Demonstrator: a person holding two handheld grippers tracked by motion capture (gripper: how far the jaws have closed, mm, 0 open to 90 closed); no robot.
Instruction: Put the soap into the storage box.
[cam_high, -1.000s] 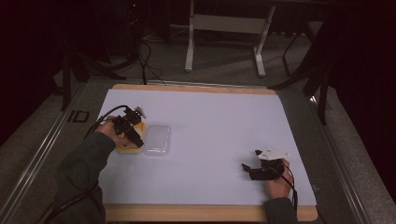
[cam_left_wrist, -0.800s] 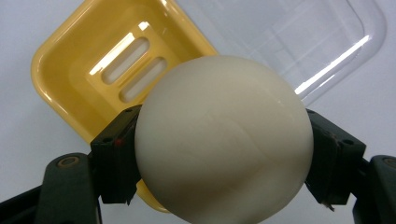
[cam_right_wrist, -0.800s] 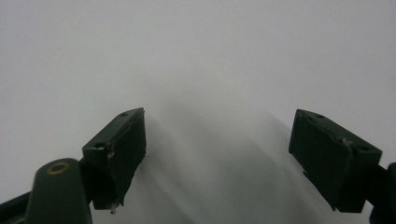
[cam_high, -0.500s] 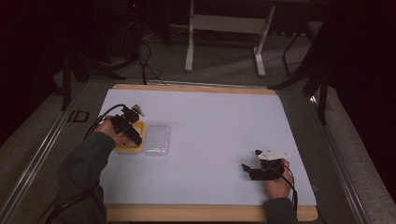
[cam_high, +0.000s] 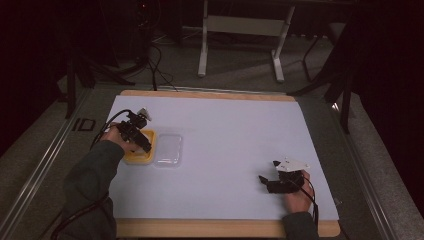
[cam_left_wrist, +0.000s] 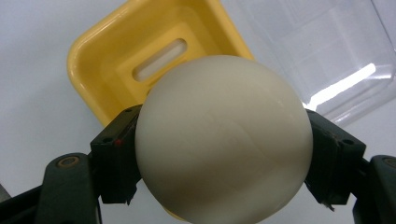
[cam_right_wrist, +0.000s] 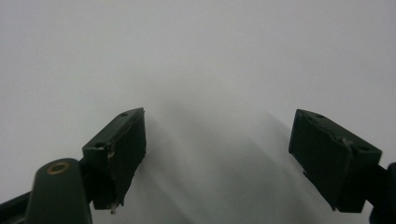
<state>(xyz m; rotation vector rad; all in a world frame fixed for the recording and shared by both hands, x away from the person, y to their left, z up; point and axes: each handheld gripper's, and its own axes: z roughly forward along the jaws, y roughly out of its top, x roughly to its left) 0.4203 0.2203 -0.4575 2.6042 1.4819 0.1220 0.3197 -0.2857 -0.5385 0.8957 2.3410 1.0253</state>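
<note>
Since the earlier high view: the left tool has shifted slightly toward the near-left, and now hangs over the yellow container rather than at its far edge. Right tool unmoved.

High view. Left tool (cam_high: 141, 141) sits above the yellow container (cam_high: 131, 156), which rests on the white bench (cam_high: 225, 130) near the left edge. A clear lid (cam_high: 168, 149) lies flat, just beside the container on its right, touching or nearly so. Right tool (cam_high: 267, 182) is well apart, low over bare bench at the near-right corner, the hand behind it.

Left gripper view. Left tool pinches a white egg-like ball (cam_left_wrist: 224, 135), pads pressing on both flanks; grip looks square and secure. Below and beyond the ball, the container's square well lies open and empty, with a pale slot in its floor. Clear lid shows at the upper right, off the container.

Right gripper view. Right tool (cam_right_wrist: 233, 154) is spread wide, with nothing between the pads; plain bench under it.

Step in hand, as I judge it: carrying the ball to the container, now over the well, not yet set down.

Next move calls for: lowering straight until the ball seats in the well, then easing the pads apart gently so it does not roll. The lid likely follows.
</note>
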